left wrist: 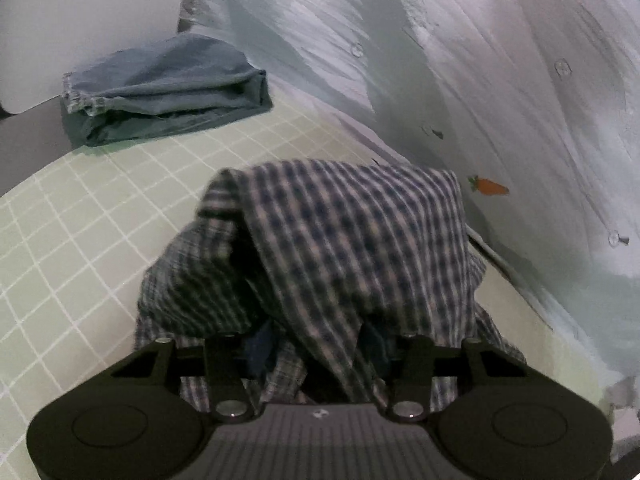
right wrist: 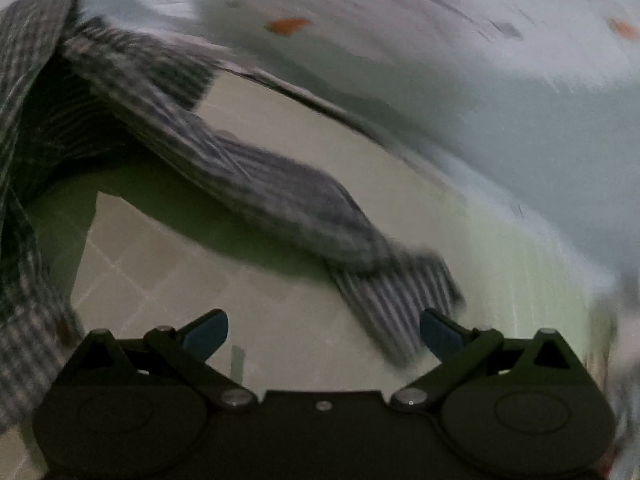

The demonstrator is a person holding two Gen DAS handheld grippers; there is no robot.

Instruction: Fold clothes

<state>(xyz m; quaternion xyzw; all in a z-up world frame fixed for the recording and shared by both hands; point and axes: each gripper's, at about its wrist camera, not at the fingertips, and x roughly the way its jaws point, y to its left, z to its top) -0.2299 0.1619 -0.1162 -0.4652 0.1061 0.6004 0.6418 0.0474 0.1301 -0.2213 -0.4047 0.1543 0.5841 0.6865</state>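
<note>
A blue and white checked shirt (left wrist: 352, 248) is bunched over my left gripper (left wrist: 316, 348). The cloth hides the fingertips, and the jaws look closed on a fold of it, holding it above the green gridded mat (left wrist: 80, 240). In the right wrist view the same shirt hangs at the left and one sleeve (right wrist: 280, 200) trails down across the mat (right wrist: 180, 272), its cuff (right wrist: 392, 304) lying by the right fingertip. My right gripper (right wrist: 324, 332) is open and empty just above the mat. That view is blurred.
A folded blue-grey garment (left wrist: 168, 88) lies at the far left edge of the mat. A pale bedsheet with orange carrot prints (left wrist: 480, 80) lies crumpled along the right and back, and shows in the right wrist view (right wrist: 440, 60).
</note>
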